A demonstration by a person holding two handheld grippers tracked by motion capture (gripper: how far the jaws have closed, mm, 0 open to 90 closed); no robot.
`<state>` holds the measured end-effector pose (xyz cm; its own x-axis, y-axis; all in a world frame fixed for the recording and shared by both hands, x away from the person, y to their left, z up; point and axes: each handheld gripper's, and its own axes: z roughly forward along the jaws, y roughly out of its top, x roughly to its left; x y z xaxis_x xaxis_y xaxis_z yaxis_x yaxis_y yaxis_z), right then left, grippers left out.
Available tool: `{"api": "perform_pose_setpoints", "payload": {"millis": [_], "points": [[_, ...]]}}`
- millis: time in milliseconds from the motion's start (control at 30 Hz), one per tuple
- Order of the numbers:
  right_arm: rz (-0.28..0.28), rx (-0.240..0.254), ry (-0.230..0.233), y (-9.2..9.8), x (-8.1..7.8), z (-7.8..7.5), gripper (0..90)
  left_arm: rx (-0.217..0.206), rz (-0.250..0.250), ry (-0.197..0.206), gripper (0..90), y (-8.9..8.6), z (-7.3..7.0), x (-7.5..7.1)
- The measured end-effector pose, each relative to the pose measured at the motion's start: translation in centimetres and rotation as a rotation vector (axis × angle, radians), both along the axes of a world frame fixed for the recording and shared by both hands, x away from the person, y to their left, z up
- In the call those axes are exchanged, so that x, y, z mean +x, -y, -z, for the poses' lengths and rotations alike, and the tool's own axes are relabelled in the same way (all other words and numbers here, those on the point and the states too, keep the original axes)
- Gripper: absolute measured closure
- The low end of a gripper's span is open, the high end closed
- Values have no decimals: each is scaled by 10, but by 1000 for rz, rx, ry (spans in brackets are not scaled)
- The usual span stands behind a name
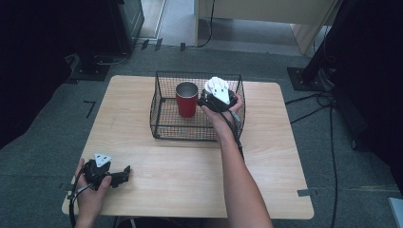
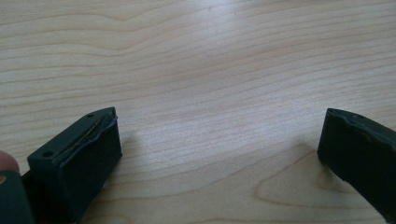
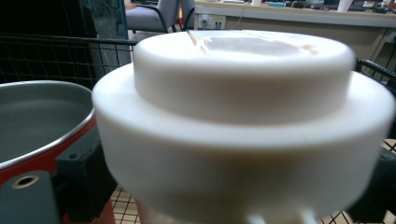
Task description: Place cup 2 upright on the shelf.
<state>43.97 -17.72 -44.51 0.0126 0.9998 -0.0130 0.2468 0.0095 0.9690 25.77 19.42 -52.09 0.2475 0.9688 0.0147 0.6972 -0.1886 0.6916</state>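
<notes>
Right claw [image 3: 233, 196] straddles an upright white lid [image 3: 243, 121], top up, grip unclear; left claw [image 2: 219, 158] gapes.

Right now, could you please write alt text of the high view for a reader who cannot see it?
A person's right gripper reaches into a black wire basket on a wooden table, beside a red cup standing upright in it. The left gripper rests on the table's near left corner.
</notes>
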Motion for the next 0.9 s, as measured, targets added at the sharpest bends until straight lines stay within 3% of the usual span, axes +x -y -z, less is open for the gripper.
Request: {"api": "perform_pose_setpoints", "payload": {"millis": [300,900], "points": [[-31,35,14,4,-6,1,1,0,0,0,0,0,0,0],[-6,51,98,10,-11,-20,0,-1,-1,-1,0,0,0,0]]}}
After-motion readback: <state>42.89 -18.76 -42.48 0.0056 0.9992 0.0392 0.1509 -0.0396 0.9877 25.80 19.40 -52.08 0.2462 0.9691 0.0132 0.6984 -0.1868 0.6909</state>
